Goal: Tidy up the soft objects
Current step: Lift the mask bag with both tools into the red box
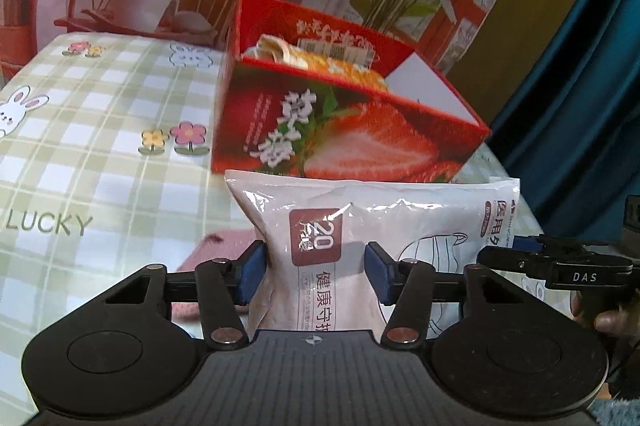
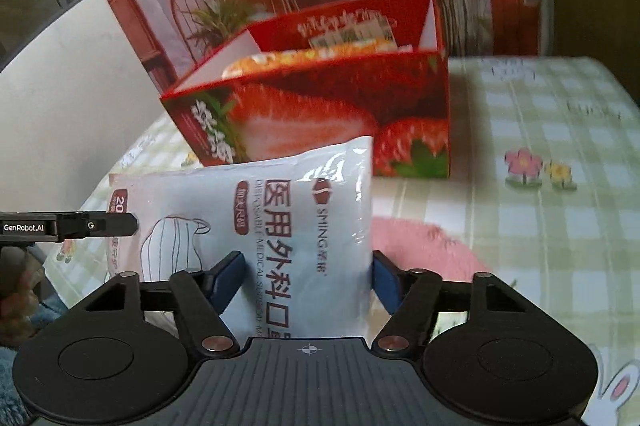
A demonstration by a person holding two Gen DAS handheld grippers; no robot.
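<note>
- Right now I'm pinching the mask pack (image 1: 384, 226) with left gripper (image 1: 316, 272) and right gripper (image 2: 306, 280).
- I'm aiming for the strawberry box (image 1: 340, 130) at twelve o'clock, keeping both ends level.

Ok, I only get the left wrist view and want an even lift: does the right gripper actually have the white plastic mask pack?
Observer: Yes. The right gripper has both blue pads pressed on the white plastic mask pack, at its end.
Operator: Anything lying near that end?
Observer: A pink fluffy cloth lies on the checked tablecloth, sticking out just past the pack.
</note>
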